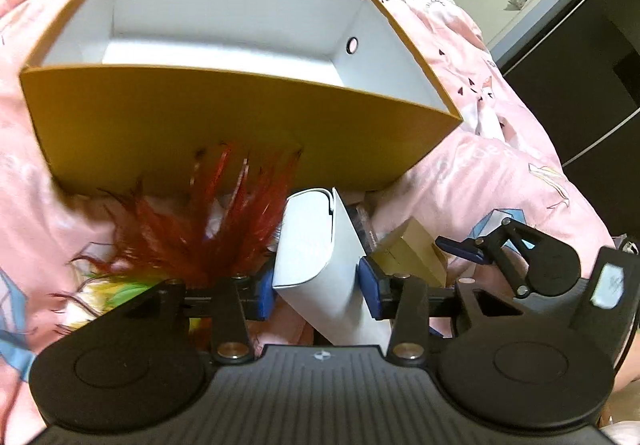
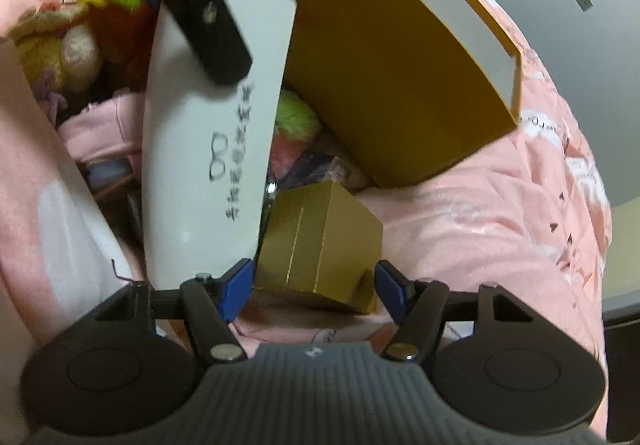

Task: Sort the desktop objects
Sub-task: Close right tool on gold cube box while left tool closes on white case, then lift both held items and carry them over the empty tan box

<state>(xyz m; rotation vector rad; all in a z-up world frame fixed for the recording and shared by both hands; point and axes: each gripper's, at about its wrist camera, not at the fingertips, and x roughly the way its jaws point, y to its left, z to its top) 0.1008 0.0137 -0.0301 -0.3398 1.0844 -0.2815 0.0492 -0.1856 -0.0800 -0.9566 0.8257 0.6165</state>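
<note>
Left wrist view: white case gripped, gold box not yet taken

A white glasses case [image 1: 316, 245] is clamped between the pads of the left gripper [image 1: 316, 287], just before the near wall of the empty orange box [image 1: 240, 117] on the pink bedspread [image 1: 500, 173]. The right gripper [image 2: 314, 285] is held wide around a gold box [image 2: 320, 241], pads not seen pressing. The tilted case could slip, or red feathers [image 1: 208, 229] be dragged along.

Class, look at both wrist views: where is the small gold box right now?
In the right wrist view the small gold box lies on the pink bedding between the open right gripper pads, beside the white case, below the big yellow box.
</note>
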